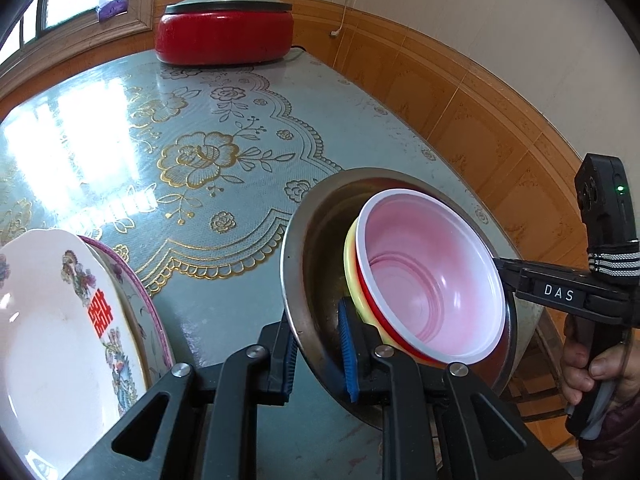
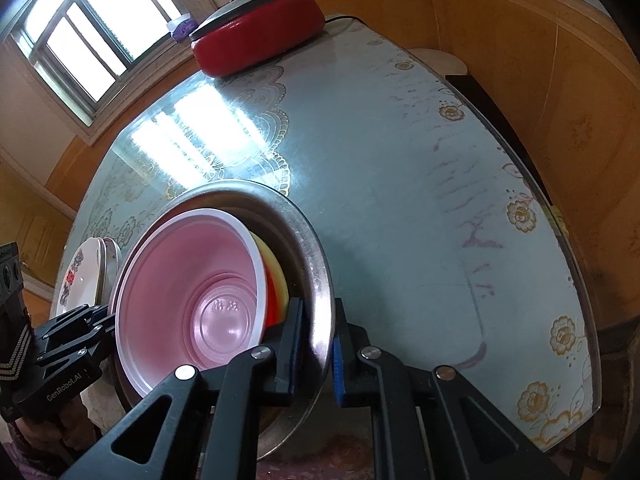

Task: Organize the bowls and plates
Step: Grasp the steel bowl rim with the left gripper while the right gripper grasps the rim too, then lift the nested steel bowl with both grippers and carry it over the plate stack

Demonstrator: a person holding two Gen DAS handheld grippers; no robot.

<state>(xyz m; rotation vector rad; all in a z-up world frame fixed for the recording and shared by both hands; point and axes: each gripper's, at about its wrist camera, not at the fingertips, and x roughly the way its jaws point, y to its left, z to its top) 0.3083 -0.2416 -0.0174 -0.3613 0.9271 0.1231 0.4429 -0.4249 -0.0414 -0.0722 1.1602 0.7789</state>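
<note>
Clamping opposite rims of the round steel basin [image 1: 316,240], the left gripper [image 1: 320,354] and right gripper [image 2: 318,350] held it tilted, stacked plastic bowls [image 1: 432,272] inside at centre frame.

We find the metal basin [image 1: 316,248] at the near edge of the table [image 1: 240,184], holding nested bowls [image 1: 432,280] stacked one inside another. At the basin's nine o'clock lie the stacked plates [image 1: 52,320], one on another, apart from it. At eleven o'clock, at the table's far edge, stands the lidded cooker [image 1: 224,36], below the window [image 2: 88,32].
</note>
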